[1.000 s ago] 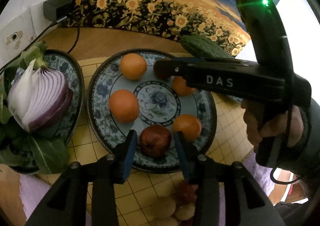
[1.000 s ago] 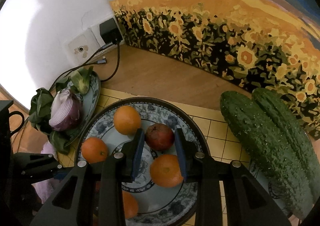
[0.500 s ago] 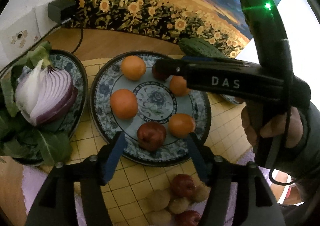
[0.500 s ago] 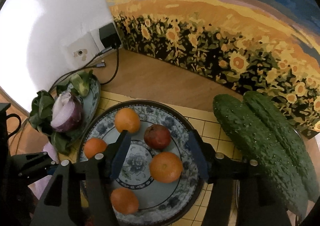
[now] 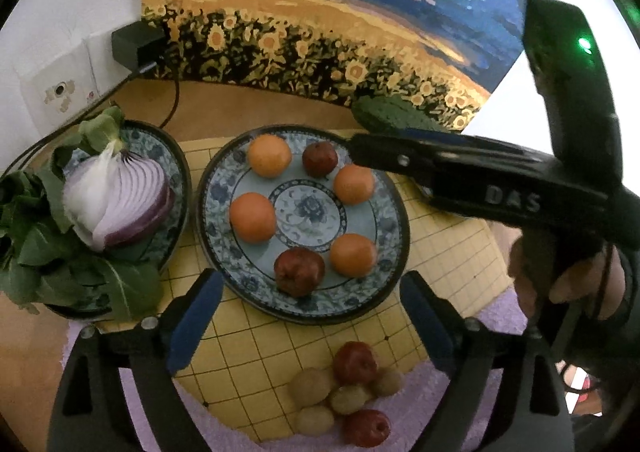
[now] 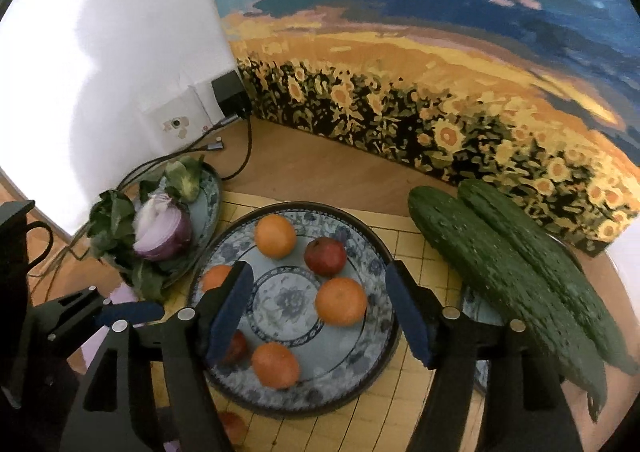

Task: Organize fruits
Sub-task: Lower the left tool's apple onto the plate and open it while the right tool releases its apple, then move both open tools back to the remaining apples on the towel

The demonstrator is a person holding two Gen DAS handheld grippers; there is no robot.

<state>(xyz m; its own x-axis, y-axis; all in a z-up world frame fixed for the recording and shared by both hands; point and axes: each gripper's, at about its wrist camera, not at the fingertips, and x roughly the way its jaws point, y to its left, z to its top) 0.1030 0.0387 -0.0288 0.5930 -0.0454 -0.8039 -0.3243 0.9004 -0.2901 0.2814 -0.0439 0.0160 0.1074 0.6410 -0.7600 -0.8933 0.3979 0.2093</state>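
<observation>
Grippers, left (image 5: 308, 316) and right (image 6: 320, 312), jaws opening and empty, hang over plate (image 5: 392, 212) where ringed fruit sits released.

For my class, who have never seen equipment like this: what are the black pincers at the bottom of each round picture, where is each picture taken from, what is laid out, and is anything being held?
Each pincer is a hand-held two-finger gripper, and a person carries one in each hand. A fisheye camera on each looks along its fingers, hence the round pictures. One view shows the left gripper, the other the right gripper. In the left view the person's hand holds the right gripper's handle.

The middle plate carries four oranges and two red apples. A side plate has a cut red onion and greens. Two cucumbers lie to the right. More small fruit sits loose in front.

Nothing is held: both grippers' jaws are opening, with nothing gripped between them.
</observation>
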